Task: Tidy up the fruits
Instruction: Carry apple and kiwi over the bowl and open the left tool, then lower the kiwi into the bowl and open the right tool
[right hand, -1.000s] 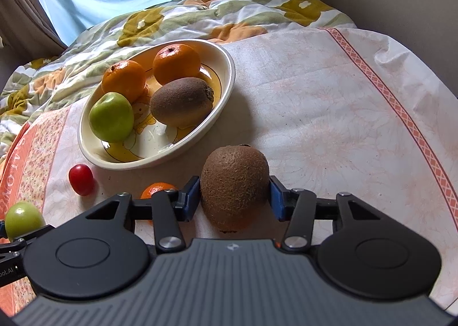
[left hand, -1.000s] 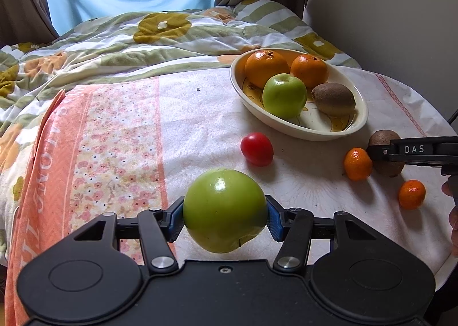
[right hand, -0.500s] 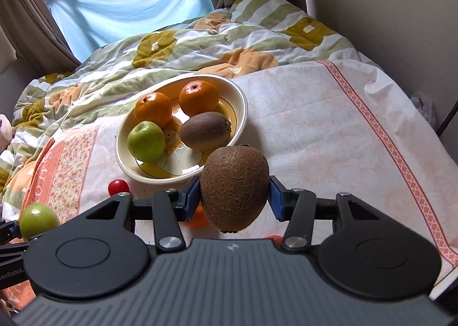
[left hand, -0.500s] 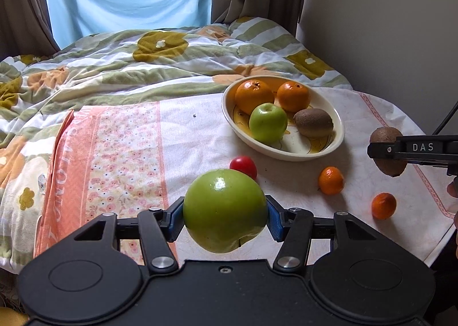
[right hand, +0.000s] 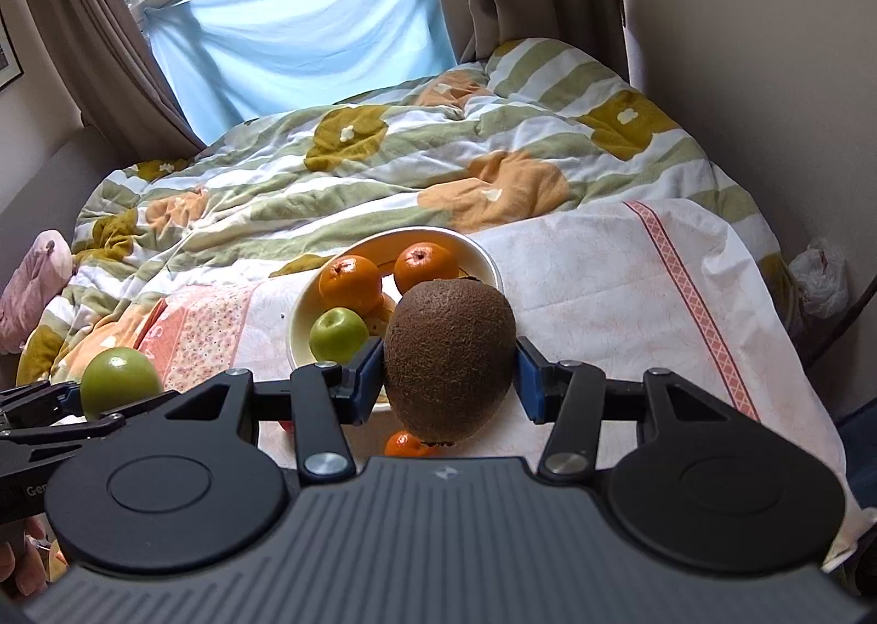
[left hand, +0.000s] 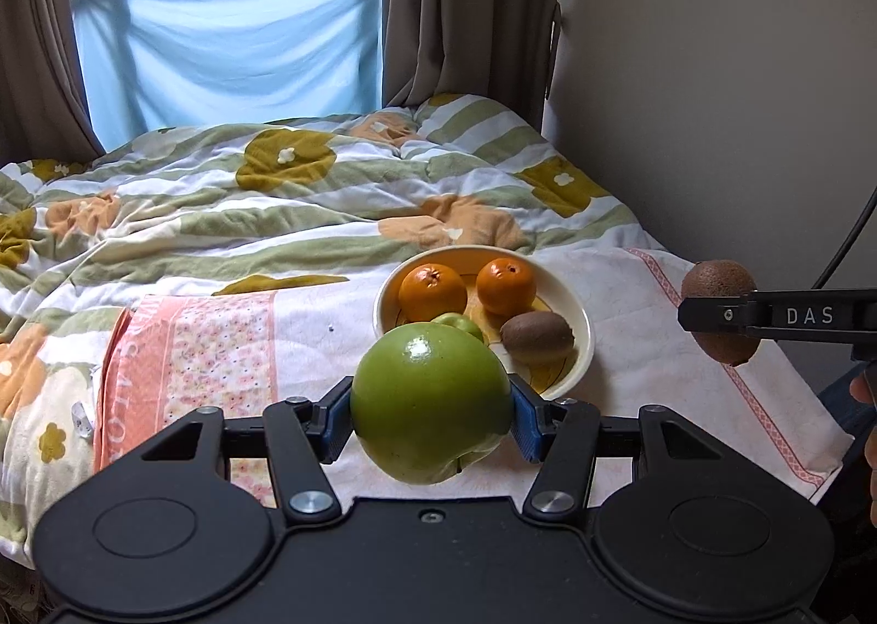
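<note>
My left gripper (left hand: pixel 430 418) is shut on a green apple (left hand: pixel 430 402) and holds it high above the table. My right gripper (right hand: pixel 449 369) is shut on a brown kiwi (right hand: pixel 449 358), also raised; it shows at the right of the left wrist view (left hand: pixel 721 317). The cream bowl (left hand: pixel 581 344) on the cloth-covered table holds two oranges (left hand: pixel 433 292), a kiwi (left hand: pixel 537 336) and a green apple (right hand: pixel 339 333). A small mandarin (right hand: pixel 405 444) lies on the table below the held kiwi.
The table has a white and pink floral cloth (left hand: pixel 192 350). Behind it is a bed with a flowered duvet (left hand: pixel 285 196). A wall (left hand: pixel 712 75) stands at the right, curtains and a window at the back. A cable (left hand: pixel 849 240) hangs at the right.
Both grippers have risen and pulled back from the table with their fruit still held. The bowl now looks smaller and farther away.
</note>
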A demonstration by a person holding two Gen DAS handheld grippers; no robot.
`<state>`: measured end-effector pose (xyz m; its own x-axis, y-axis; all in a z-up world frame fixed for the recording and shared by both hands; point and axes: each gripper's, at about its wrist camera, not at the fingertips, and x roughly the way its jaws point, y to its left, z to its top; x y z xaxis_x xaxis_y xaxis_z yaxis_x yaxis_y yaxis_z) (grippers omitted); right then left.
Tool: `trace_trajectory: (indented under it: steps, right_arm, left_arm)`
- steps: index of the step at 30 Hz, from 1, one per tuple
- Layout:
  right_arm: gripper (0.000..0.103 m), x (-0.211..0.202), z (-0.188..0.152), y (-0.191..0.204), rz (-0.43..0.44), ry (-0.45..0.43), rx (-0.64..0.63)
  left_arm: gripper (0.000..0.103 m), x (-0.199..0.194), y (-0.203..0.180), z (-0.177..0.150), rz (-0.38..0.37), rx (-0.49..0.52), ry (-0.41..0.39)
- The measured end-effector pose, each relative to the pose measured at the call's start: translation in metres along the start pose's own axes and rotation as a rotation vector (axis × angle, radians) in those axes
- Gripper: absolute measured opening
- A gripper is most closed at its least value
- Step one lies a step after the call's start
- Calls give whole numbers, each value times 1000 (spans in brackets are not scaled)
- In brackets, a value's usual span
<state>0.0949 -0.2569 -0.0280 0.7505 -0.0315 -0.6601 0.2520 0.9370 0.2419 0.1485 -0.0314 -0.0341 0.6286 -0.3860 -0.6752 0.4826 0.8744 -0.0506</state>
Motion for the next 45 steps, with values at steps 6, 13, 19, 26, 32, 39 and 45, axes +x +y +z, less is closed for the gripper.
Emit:
trace_trajectory:
  steps: [6,13,19,26,32,39,45]
  right_arm:
    - [64,22,25,-10,46,17,-35]
    - [64,62,56,-24,94,41,-86]
    - [64,100,75,-35,108,83,-126]
    - [64,141,84,-41,153,157,-165]
    - [64,162,86,-40,199,190,-181]
    - [64,166,89,-39,226,192,-187]
    - [64,162,92,-35,246,192,-195]
  left_arm:
    - [61,25,-22,17,1,-6,9]
    - [60,74,-44,31,13,3,43]
    - [60,117,-60,29,41,18,93]
    - [60,149,-73,25,99,52,141]
    - [57,159,-91,27,115,119,157]
    - [95,150,-93,31,129,156,113]
    - [103,139,-88,32,125,138,101]
